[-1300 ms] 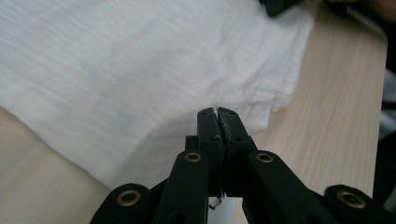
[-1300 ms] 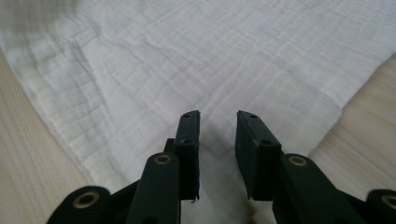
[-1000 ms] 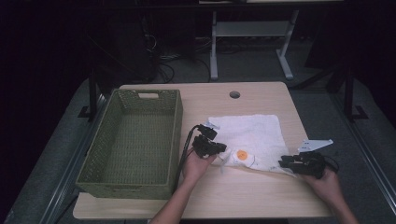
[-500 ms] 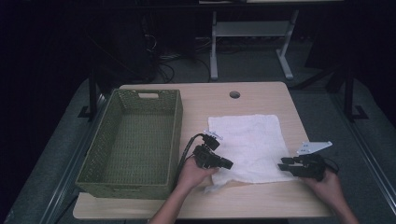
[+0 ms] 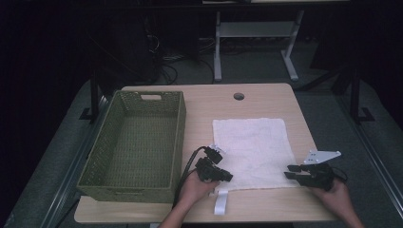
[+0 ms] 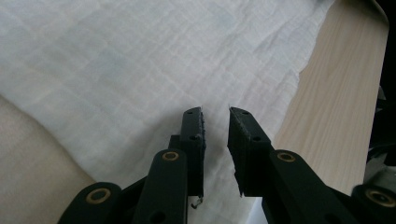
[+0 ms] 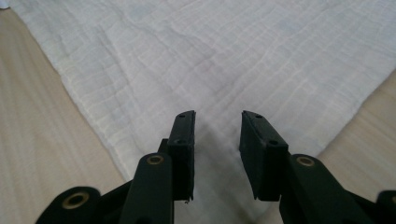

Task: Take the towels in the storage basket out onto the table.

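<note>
A white cloth (image 5: 254, 145) lies spread flat on the right half of the wooden table (image 5: 214, 102). My left gripper (image 5: 228, 176) rests at the cloth's near left corner, and my right gripper (image 5: 289, 172) at its near right corner. In the left gripper view the cloth (image 6: 116, 60) runs under the left gripper (image 6: 215, 112), whose jaws stand a little apart with nothing between them. In the right gripper view the right gripper (image 7: 217, 114) is open wider over the cloth (image 7: 233, 51), just above its corner.
A green woven basket (image 5: 177, 142) stands hollow on the left half of the table. A white strip (image 5: 221, 203) trails from the cloth's near edge toward the table front. A round hole (image 5: 239, 96) sits at the table's back.
Both grippers have come toward the table's front edge. The cloth, bunched at its near side with an orange patch showing, now lies flat and the orange patch is out of sight.
</note>
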`<state>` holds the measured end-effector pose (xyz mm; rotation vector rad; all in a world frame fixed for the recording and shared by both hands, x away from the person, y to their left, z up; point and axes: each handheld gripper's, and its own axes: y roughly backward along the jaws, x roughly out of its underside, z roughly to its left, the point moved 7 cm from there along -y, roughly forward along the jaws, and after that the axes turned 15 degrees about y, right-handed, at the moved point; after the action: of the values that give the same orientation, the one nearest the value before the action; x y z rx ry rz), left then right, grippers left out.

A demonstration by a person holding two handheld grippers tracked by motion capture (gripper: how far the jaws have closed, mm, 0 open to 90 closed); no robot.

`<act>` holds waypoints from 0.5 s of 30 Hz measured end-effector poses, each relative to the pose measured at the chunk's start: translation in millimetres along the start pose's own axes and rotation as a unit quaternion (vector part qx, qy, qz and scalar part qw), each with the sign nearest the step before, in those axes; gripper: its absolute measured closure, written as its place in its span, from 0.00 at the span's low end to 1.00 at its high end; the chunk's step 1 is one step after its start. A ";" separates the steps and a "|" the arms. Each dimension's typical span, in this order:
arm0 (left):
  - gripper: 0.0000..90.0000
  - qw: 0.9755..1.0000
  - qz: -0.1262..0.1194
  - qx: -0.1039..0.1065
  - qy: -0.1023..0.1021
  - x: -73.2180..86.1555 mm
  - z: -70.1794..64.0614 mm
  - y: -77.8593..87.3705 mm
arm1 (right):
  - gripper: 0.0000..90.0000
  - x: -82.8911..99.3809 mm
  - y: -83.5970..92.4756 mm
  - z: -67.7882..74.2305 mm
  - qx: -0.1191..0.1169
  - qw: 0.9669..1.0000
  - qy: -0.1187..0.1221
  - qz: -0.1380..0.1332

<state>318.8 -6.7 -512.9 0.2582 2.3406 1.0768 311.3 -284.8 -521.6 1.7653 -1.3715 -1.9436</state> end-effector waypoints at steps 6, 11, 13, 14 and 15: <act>0.82 1.000 0.007 0.011 -0.008 17.6 -11.4 1.4 | 0.73 7.6 11.5 19.9 -0.002 1.000 0.004 0.000; 0.80 1.000 0.014 0.013 -0.022 27.6 -23.4 4.4 | 0.71 14.7 21.9 35.5 -0.006 1.000 -0.004 0.000; 0.80 0.999 -0.006 0.019 -0.028 23.5 -28.6 9.0 | 0.70 16.6 25.5 40.6 -0.010 1.000 -0.011 0.003; 0.80 0.999 -0.017 0.020 -0.028 20.3 -30.3 10.9 | 0.69 16.4 26.5 40.9 -0.010 1.000 -0.012 0.004; 0.79 0.999 -0.037 0.020 -0.030 13.9 -32.6 14.3 | 0.67 15.2 27.3 41.0 -0.009 1.000 -0.017 0.002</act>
<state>288.5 -12.8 -490.5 0.2137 2.3021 0.9738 260.1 -289.8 -518.2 1.7279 -1.3624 -1.9855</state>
